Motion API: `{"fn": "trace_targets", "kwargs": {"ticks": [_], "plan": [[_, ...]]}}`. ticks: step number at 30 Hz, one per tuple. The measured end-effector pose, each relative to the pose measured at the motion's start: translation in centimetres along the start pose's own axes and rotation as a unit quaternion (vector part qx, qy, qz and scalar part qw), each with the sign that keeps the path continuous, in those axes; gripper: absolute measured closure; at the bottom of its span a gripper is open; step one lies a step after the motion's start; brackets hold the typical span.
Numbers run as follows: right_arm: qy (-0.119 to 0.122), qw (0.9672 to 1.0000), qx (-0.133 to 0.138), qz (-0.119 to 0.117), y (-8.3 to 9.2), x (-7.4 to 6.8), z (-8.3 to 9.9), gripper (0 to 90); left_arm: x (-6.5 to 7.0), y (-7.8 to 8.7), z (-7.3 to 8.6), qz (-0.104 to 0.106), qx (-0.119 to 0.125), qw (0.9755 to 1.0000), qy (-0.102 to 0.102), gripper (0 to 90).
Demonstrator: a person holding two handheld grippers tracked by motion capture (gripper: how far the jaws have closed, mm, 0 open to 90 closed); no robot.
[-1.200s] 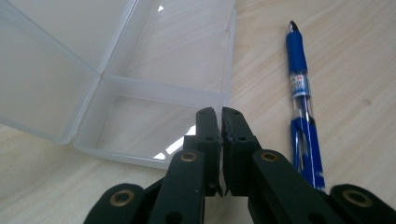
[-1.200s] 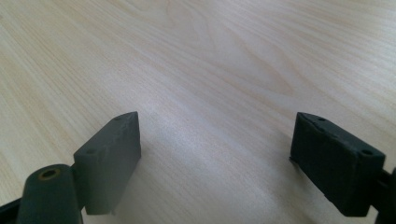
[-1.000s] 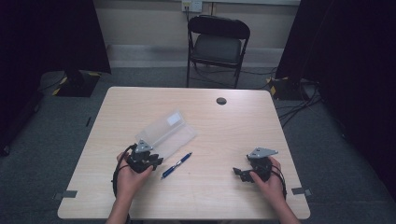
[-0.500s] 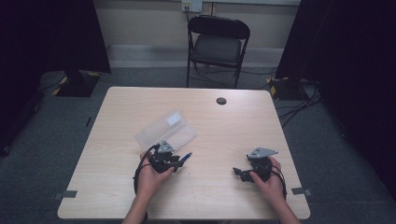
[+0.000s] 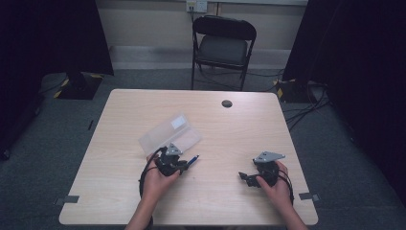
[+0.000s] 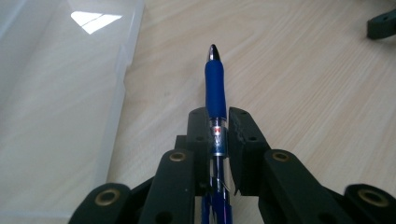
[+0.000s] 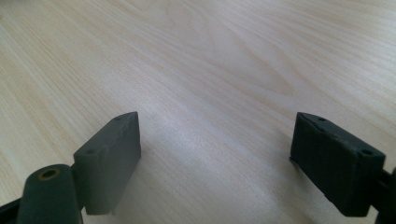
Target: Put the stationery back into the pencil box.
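Pinching the blue pen mid-barrel at lower centre of the left gripper view, our left gripper has just been closing on it. It could swivel sideways, missing the clear case. Right gripper sits spread, empty.

In the left gripper view the blue pen runs off the bottom edge, its rear end hidden between the black jaws, and the clear plastic box is cut by the left and top edges. At the upper right corner, a dark gripper part is cropped. In the high view the pen is mostly hidden under the left gripper, and both forearms leave at the bottom edge.
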State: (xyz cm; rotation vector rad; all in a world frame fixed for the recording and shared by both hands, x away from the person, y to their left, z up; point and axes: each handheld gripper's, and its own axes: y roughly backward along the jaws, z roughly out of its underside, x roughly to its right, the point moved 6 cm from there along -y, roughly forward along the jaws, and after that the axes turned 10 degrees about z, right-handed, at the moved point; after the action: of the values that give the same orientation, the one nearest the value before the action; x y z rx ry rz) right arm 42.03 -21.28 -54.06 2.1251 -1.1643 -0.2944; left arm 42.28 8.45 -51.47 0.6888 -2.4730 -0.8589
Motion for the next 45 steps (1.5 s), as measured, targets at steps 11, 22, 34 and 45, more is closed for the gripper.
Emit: {"fn": "trace_targets", "kwargs": {"ticks": [11, 22, 34, 45], "plan": [[0.000, 1.0000, 0.000, 0.000, 0.0, 0.0, 0.0, 15.6, -1.8, 1.7, -4.0, -0.006, 0.016, 0.9998, 0.006, 79.7], [0.000, 1.0000, 0.000, 0.000, 0.0, 0.0, 0.0, 15.6, -4.2, 1.4, -4.7, -0.021, 0.011, 0.9997, 0.011, 79.7], [0.001, 1.0000, 0.001, -0.001, 0.0, 0.0, 0.0, 15.5, -6.5, -0.6, -5.2, -0.040, -0.009, 0.9992, 0.003, 79.7], [0.002, 1.0000, 0.001, -0.003, 0.0, 0.0, 0.0, 15.5, -7.5, -1.0, -4.3, -0.053, -0.025, 0.9983, 0.004, 79.7]]}}
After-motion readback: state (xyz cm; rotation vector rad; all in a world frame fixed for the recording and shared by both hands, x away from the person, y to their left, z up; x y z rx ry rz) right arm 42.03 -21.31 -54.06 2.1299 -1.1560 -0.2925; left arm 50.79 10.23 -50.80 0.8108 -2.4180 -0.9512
